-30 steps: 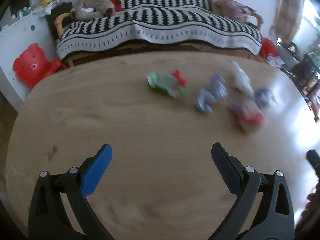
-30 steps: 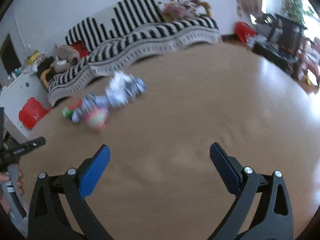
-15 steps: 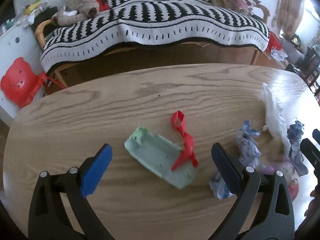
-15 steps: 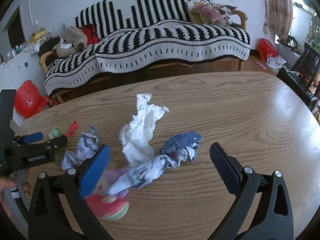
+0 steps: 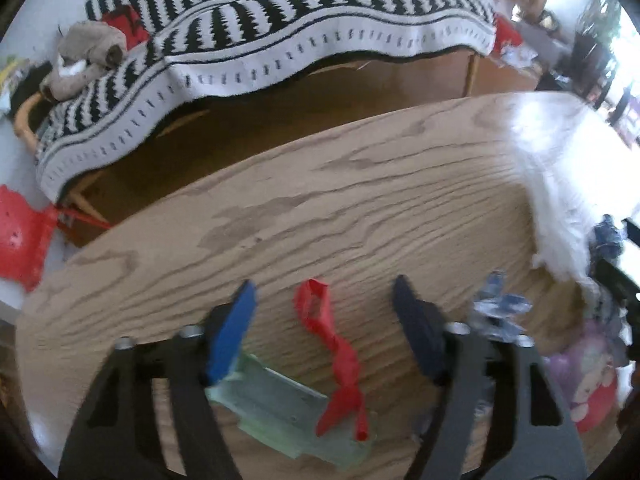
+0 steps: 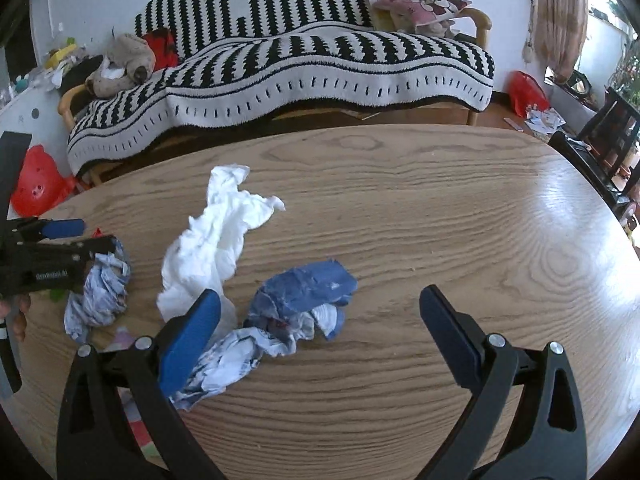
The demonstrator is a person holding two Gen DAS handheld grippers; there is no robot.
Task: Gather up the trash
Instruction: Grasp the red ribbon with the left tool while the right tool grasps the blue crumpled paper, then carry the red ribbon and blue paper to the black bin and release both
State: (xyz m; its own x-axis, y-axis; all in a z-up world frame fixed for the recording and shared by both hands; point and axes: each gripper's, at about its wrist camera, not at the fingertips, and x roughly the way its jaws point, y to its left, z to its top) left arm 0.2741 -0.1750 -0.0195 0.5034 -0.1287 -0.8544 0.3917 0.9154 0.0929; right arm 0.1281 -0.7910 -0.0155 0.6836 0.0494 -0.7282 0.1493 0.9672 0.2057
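Trash lies on a wooden table (image 6: 440,216). In the left wrist view my left gripper (image 5: 324,312) is open, its fingers on either side of a twisted red wrapper (image 5: 332,344) that lies partly on a pale green plastic tray (image 5: 280,404). A blue-white crumpled wrapper (image 5: 496,312), white tissue (image 5: 556,216) and a pink-red wrapper (image 5: 588,384) lie to its right. In the right wrist view my right gripper (image 6: 320,316) is open and empty just above a blue crumpled wrapper (image 6: 304,292). White tissue (image 6: 216,244) and a second blue-white wrapper (image 6: 100,292) lie to the left. The left gripper also shows there (image 6: 60,236).
Behind the table stands a sofa with a black-and-white striped blanket (image 6: 320,68) and a plush toy (image 6: 120,64). A red child's chair (image 6: 36,188) is on the floor at the left. A dark chair (image 6: 612,128) stands at the right.
Both grippers moved forward and down toward the trash. The left gripper's fingers have narrowed and now straddle the red wrapper. The right gripper came closer to the blue wrapper.
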